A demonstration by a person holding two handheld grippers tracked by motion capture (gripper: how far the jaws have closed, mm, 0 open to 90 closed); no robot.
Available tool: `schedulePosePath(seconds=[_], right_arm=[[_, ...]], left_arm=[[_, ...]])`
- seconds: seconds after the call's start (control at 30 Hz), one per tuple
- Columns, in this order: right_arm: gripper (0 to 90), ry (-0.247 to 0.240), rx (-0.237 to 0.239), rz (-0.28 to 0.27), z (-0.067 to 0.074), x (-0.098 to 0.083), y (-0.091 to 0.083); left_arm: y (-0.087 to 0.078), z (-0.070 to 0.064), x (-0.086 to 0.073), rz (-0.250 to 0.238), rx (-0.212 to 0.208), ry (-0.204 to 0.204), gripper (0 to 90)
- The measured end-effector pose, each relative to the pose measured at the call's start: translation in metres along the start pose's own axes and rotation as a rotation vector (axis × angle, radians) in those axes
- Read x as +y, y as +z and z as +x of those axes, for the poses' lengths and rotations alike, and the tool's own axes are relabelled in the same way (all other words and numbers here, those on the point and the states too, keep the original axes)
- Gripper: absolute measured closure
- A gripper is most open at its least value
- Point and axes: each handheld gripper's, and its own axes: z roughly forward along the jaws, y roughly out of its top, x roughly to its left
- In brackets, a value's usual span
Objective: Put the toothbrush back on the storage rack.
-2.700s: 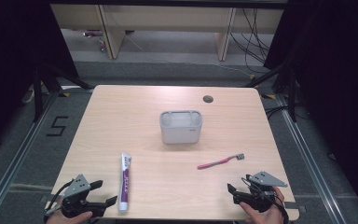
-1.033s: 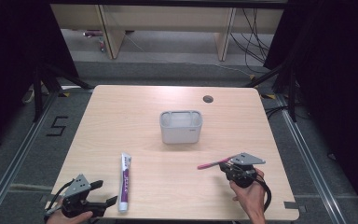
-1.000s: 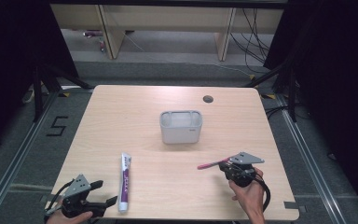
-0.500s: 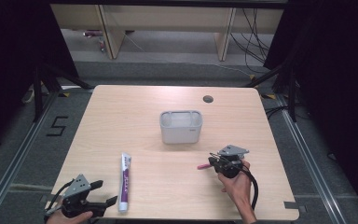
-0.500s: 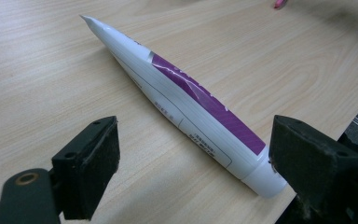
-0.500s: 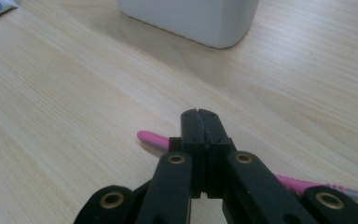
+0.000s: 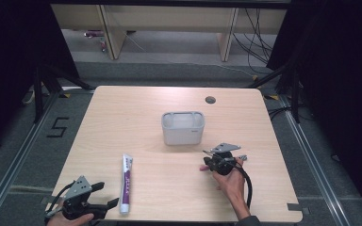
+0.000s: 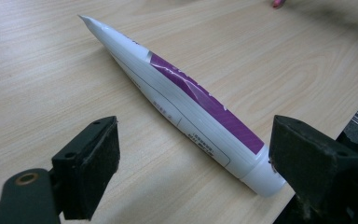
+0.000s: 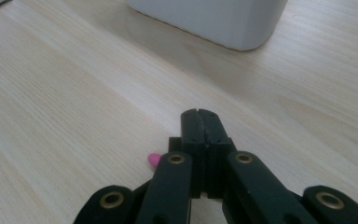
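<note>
A pink toothbrush (image 7: pixel 201 168) lies at the table's right; only its handle end and grey head (image 7: pixel 243 157) stick out from under my right gripper (image 7: pixel 209 163). That gripper hovers over the handle with its jaws pressed together and nothing between them. In the right gripper view the pink handle tip (image 9: pixel 154 160) peeks out beside the right gripper (image 9: pixel 199 117), just left of its shut jaws. A white and purple toothpaste tube (image 7: pixel 128 182) lies at the front left. My left gripper (image 7: pixel 104 194) rests beside it, open. In the left gripper view the toothpaste tube (image 8: pixel 182 100) lies ahead of the wide-open left gripper (image 8: pixel 193 142), cap end near the right jaw.
A white rectangular container (image 7: pixel 182 128) stands in the middle of the wooden table (image 7: pixel 122 117), just ahead of the right gripper; its wall (image 9: pixel 214 18) rises close in the right gripper view. A round cable hole (image 7: pixel 210 100) sits near the far edge.
My right gripper has moved from the table's front right corner inward and leftward, and now sits over the toothbrush handle. The left gripper and the tube have not moved.
</note>
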Motion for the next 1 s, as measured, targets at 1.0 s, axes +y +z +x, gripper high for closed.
schedulePosePath(seconds=[1.0], right_arm=[[90.0, -0.062, 0.046, 0.073, 0.005, -0.01, 0.001]], left_arm=[[-0.001, 0.0, 0.0, -0.001, -0.004, 0.003, 16.0]])
